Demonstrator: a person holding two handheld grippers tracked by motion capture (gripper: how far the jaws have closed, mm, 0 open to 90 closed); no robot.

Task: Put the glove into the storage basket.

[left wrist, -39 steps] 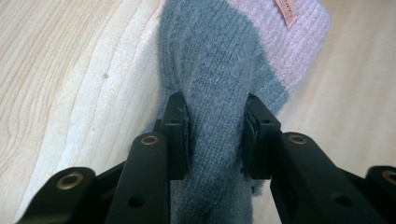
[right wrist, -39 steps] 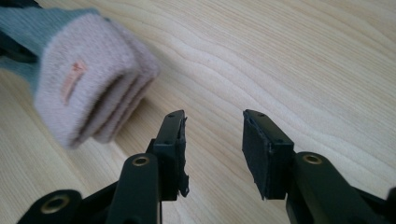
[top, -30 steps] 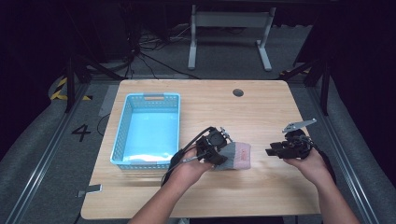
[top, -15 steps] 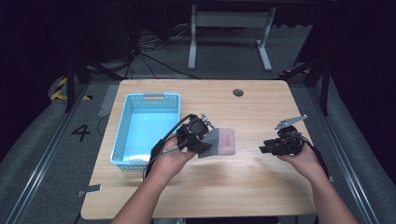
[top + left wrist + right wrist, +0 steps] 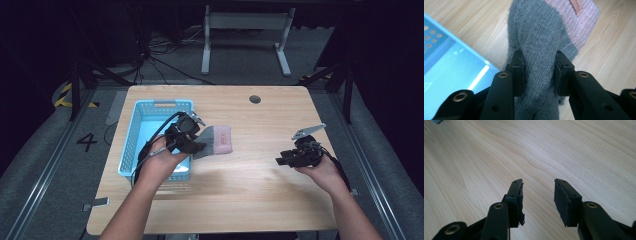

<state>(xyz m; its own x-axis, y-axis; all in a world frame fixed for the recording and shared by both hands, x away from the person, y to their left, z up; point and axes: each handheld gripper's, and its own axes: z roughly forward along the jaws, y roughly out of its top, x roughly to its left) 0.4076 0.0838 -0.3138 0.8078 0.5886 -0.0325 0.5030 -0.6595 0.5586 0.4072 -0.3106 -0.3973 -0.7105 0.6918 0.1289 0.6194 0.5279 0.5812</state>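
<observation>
Since the earlier frames, the grey and pink sock has been carried leftward across the desk by the left gripper, from the middle of the desk toward the blue basket; the right gripper has been shifted only slightly. At the left side of the desk, the basket is seen standing with its long walls running from the near edge toward the far edge. Just beside its right wall the left gripper is held, with part of the hand over the basket's near right corner. In the left gripper view, its jaws are seen closed on the grey part of the sock, which is pinched into a fold between the pads, while the pink cuff with its small label is spread beyond them above the wood. The sock is thus located just right of the basket, outside it. Toward the right edge of the desk, well apart from the sock, the right gripper is held low over bare wood, its jaws parted with nothing between them.
</observation>
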